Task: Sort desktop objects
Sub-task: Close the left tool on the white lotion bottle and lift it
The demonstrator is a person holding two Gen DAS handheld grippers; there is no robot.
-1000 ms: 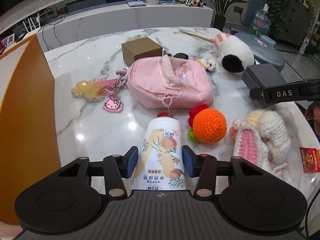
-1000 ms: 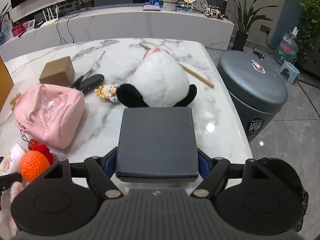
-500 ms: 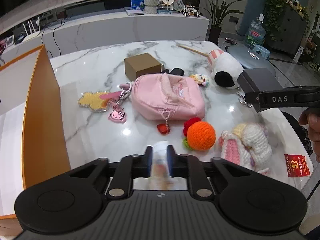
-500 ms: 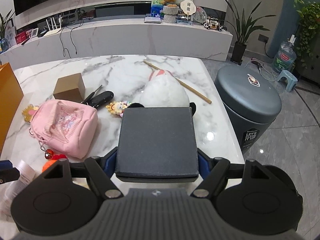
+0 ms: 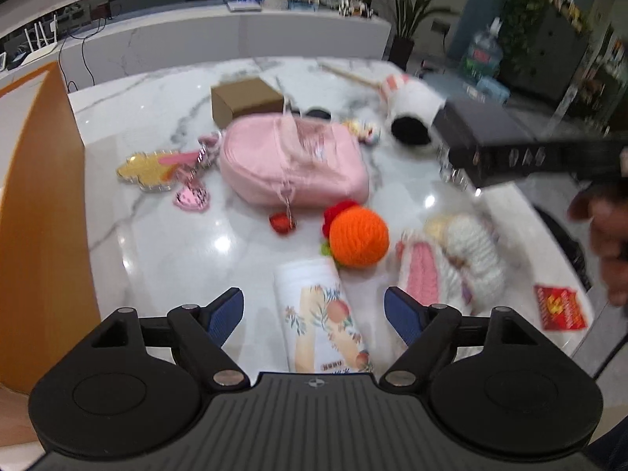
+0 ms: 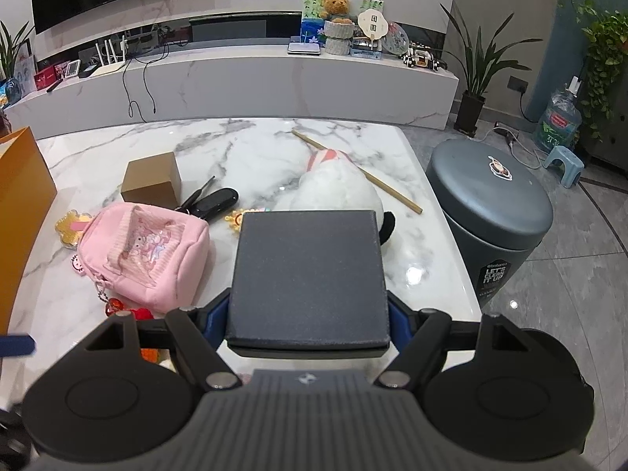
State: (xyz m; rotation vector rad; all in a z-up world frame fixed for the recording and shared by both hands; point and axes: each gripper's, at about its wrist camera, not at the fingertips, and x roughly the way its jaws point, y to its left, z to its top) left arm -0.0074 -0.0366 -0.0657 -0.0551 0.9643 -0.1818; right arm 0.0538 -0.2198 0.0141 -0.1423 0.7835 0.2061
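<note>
A white tube with a peach print (image 5: 320, 314) lies on the marble table (image 5: 176, 251) between the blue pads of my left gripper (image 5: 314, 308). The jaws are opening wide and neither pad touches the tube. My right gripper (image 6: 308, 316) is shut on a flat dark grey box (image 6: 308, 278), held above the table's right side; the left wrist view shows that box (image 5: 482, 141) in the air. A pink pouch (image 5: 292, 165), an orange crochet ball (image 5: 359, 239) and a pink-and-white crochet doll (image 5: 451, 267) lie beyond the tube.
An orange paper bag (image 5: 39, 212) stands along the table's left edge. A brown carton (image 6: 151, 176), black key fob (image 6: 216, 202), panda plush (image 6: 337, 188) and wooden stick (image 6: 357, 170) lie further back. A grey bin (image 6: 490, 200) stands right of the table. A red packet (image 5: 561, 308) lies near the right edge.
My left gripper pinched the tube half a second ago and has now sprung wide open, leaving the tube lying between its pads. My right gripper has risen slightly with the box.
</note>
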